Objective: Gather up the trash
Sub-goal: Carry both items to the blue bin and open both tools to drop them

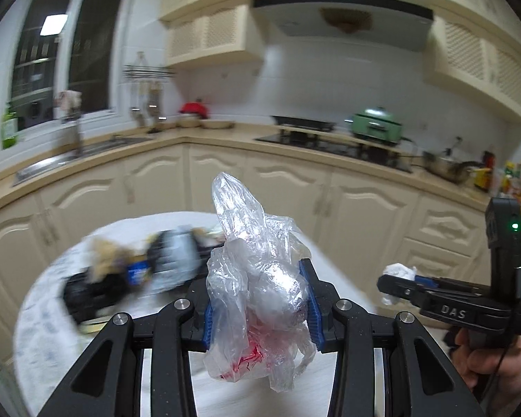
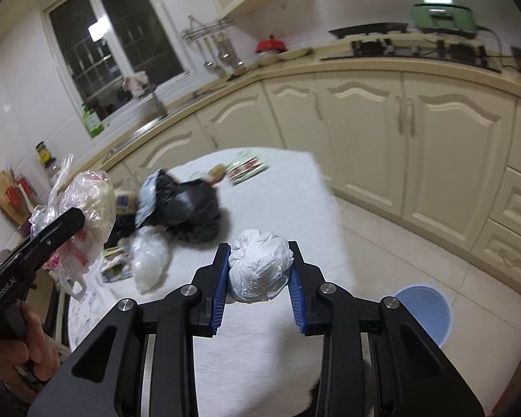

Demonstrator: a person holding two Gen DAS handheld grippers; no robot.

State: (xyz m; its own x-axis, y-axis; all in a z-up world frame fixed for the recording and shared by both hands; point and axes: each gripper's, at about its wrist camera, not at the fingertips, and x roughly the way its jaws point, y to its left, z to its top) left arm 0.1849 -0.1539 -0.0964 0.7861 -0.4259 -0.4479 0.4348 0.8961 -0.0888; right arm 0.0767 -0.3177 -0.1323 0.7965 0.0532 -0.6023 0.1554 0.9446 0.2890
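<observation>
I am mid-carry with a load in each hand. My left tongs (image 1: pixel 260 299) are clamped on a crumpled clear plastic bag (image 1: pixel 257 278), its long axis upright, its twisted peak pointing to twelve o'clock and its red-printed tail hanging toward six. My right tongs (image 2: pixel 258 274) are clamped on a balled white bag (image 2: pixel 260 271), roughly round, with no clear axis. More trash lies on the worktop (image 2: pixel 288 187) at ten o'clock in the right view. The blue bin (image 2: pixel 425 311) sits on the floor at four o'clock; I judge the next move is swinging both loads over it and releasing.
</observation>
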